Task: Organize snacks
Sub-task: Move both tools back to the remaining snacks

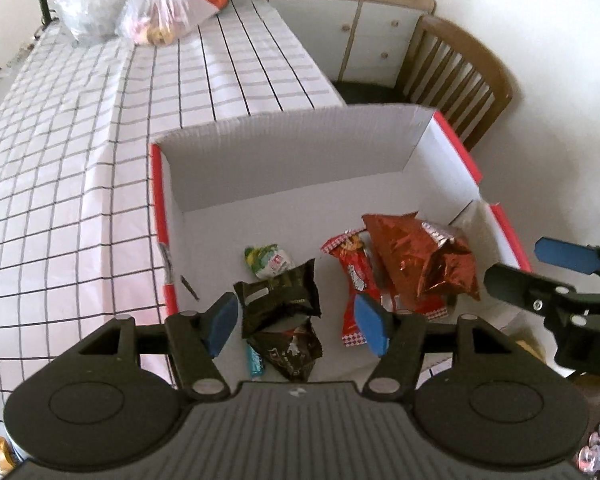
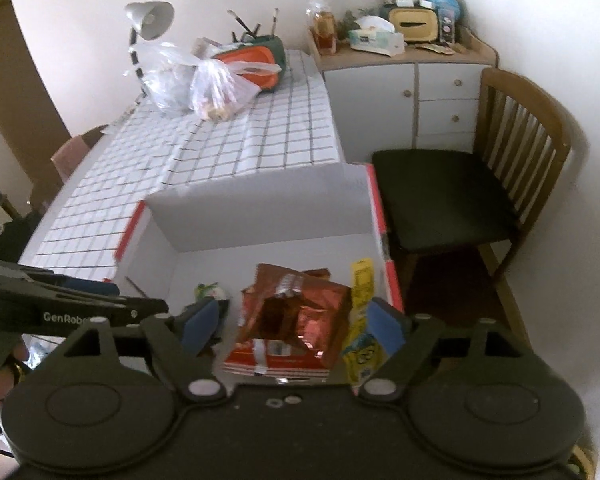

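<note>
A white cardboard box with red edges sits at the table's near end and holds snacks. In the left wrist view it holds two dark packets, a small green-and-white packet, a red checkered packet and a shiny red-brown bag. My left gripper is open above the dark packets and holds nothing. My right gripper is open above the red-brown bag, with a yellow packet by its right finger. It also shows in the left wrist view.
The table has a checked cloth. Plastic bags and an orange-green case lie at its far end beside a lamp. A wooden chair and a white cabinet stand to the right.
</note>
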`<state>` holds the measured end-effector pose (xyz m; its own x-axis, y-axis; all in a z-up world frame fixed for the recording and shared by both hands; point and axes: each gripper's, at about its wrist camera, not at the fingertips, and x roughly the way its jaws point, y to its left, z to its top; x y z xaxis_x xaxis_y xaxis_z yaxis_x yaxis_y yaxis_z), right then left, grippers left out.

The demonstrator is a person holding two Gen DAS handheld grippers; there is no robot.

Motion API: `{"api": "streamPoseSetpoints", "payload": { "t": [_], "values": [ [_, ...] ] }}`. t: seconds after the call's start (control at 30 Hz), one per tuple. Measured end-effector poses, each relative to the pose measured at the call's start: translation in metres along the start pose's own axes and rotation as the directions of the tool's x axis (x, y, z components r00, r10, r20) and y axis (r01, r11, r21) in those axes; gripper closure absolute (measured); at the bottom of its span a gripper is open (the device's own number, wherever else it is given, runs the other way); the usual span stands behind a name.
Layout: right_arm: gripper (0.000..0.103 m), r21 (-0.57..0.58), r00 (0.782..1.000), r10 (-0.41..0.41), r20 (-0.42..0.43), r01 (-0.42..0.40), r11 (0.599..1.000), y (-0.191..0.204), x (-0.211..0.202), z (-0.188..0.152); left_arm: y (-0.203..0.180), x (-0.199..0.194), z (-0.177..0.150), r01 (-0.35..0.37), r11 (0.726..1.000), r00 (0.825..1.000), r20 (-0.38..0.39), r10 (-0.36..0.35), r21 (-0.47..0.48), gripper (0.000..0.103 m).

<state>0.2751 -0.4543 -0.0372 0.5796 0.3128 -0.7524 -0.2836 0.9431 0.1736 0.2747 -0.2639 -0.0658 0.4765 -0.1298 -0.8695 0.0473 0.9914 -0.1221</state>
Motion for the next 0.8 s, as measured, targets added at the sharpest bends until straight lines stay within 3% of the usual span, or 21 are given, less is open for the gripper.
{"api": "streamPoseSetpoints", "payload": {
  "t": [0.43, 0.8],
  "values": [
    [0.013, 0.003, 0.997, 0.058, 0.041, -0.059, 0.998, 0.042, -0.017, -0.003, 0.032, -0.056, -0.016, 0.017, 0.999, 0.991, 0.131, -0.013, -0.031, 0.033],
    [0.001, 0.003, 0.995, 0.080, 0.056, -0.081, 0.997, 0.110, -0.017, -0.016, 0.092, -0.088, -0.042, 0.026, 0.999, 0.985, 0.171, -0.019, -0.039, 0.030]
  ]
}}
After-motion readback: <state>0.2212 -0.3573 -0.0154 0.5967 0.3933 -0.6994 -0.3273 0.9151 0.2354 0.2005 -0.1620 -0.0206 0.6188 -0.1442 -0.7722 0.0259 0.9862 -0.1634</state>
